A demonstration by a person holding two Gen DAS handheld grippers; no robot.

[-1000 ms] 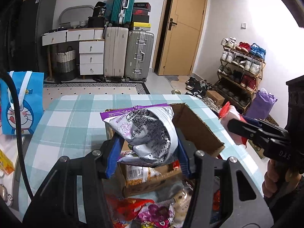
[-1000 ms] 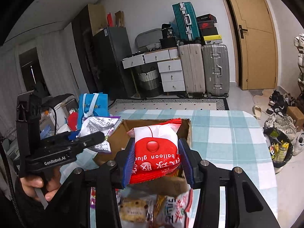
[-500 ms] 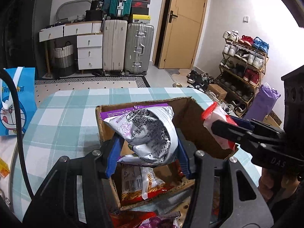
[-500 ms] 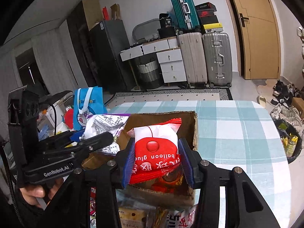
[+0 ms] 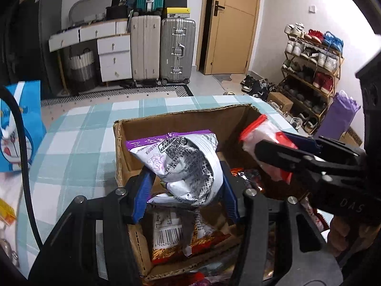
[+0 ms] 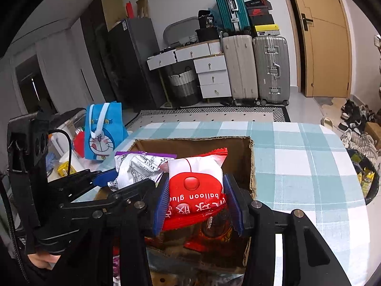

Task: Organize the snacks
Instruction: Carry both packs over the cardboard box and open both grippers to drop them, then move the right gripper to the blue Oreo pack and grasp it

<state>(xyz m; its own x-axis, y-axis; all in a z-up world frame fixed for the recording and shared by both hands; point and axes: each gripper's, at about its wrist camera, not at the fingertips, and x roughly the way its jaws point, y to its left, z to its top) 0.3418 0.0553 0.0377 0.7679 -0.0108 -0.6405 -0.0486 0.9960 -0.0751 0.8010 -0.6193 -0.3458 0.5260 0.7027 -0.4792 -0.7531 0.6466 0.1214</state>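
Our left hand-held gripper (image 5: 185,188) is clenched on a crinkled silver foil snack bag with a purple top edge (image 5: 183,164), and our right hand-held gripper (image 6: 197,202) grasps a red-and-white plastic packet (image 6: 195,181). Both hang over the open brown cardboard box (image 5: 181,121) on the teal-checked tabletop (image 5: 78,143), the packet at three o'clock of the bag.

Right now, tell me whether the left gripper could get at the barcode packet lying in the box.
Probably not: the left gripper is shut on the purple-edged silver bag, which hangs over the barcode packet in the cardboard box.
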